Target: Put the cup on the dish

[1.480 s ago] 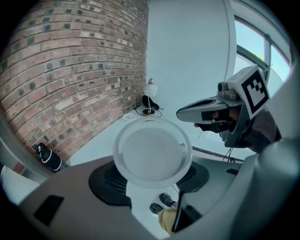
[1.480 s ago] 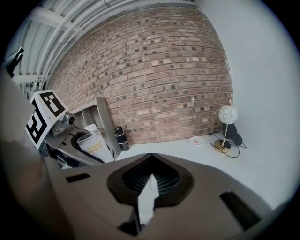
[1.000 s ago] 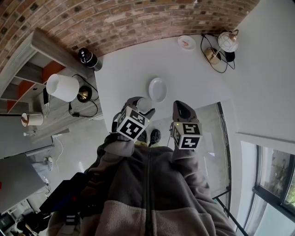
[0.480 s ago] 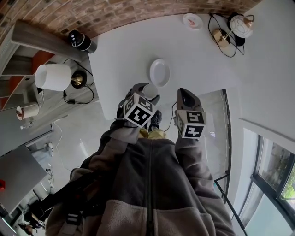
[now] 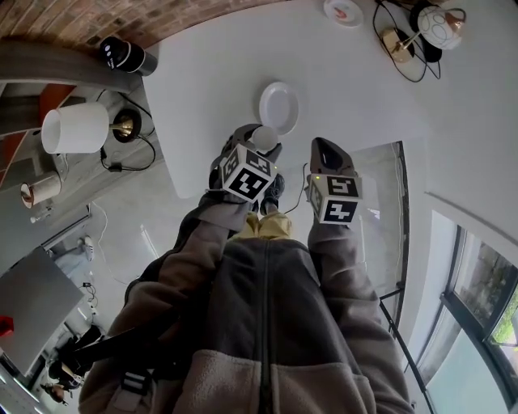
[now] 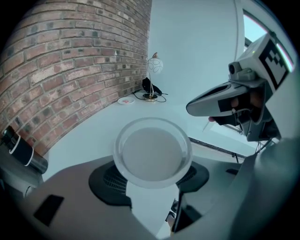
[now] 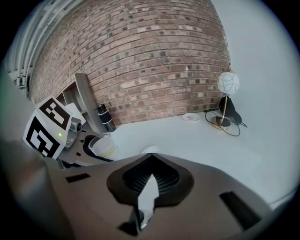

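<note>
A white dish [image 5: 278, 107] lies on the white table [image 5: 356, 97] near its front edge. My left gripper [image 5: 261, 145] is shut on a translucent cup [image 5: 264, 137], holding it upright just short of the dish on my side. In the left gripper view the cup's round rim [image 6: 152, 152] fills the space between the jaws of the left gripper [image 6: 152, 180] and hides the dish. My right gripper [image 5: 326, 148] hovers to the right of the cup, shut and empty. From the right gripper [image 7: 151, 160], the cup [image 7: 104, 146] is seen at the left and a sliver of the dish [image 7: 150, 150] ahead.
At the table's far right stand a globe lamp [image 5: 441, 24] with a black cable and a small pink-marked saucer [image 5: 343, 10]. A black cylinder [image 5: 123, 55] sits on the shelf at the left, beside a white lamp [image 5: 74, 127]. A brick wall [image 7: 154, 61] backs the table.
The head view has slid, so the table and dish sit higher in the frame. The left gripper still holds the cup, at about the same short distance from the dish.
</note>
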`<state>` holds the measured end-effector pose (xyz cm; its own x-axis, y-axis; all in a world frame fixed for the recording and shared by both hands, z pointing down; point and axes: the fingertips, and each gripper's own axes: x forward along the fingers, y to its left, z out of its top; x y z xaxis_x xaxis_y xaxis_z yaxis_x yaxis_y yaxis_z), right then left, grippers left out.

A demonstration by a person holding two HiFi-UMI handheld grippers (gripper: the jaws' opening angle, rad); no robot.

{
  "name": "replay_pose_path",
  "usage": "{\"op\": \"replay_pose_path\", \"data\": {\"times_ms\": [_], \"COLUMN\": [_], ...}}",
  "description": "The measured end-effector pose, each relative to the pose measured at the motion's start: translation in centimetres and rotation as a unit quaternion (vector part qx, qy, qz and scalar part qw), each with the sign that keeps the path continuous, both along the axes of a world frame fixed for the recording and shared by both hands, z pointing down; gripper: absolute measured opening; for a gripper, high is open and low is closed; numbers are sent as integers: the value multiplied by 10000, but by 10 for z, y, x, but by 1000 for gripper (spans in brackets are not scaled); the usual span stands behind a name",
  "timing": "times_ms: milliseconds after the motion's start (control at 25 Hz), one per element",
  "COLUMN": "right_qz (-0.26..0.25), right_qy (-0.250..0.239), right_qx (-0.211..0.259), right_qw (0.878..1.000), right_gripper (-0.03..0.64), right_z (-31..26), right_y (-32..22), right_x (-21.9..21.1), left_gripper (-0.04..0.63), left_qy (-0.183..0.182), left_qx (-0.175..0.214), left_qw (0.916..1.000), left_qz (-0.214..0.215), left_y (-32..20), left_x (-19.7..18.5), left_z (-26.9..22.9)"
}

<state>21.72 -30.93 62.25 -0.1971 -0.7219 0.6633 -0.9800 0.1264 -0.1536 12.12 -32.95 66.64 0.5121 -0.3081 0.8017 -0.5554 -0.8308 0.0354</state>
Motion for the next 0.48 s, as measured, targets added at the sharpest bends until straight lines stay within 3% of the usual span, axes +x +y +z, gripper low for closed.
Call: {"op": "replay_pose_path", "data": {"times_ms": [480], "right_qz": [63], "right_qy": [-54], "right_qx": [-439], "right_qw": [9990], "right_gripper": [2], "right_z": [54], "right_y": [-6], "right_x": [13], "left_gripper": [256], "left_qy": [-15], "left_qx": [-196], "left_qw": [9998], "left_qz": [-56], "left_y": [-14], "left_x": [13], "left_z": [56]}}
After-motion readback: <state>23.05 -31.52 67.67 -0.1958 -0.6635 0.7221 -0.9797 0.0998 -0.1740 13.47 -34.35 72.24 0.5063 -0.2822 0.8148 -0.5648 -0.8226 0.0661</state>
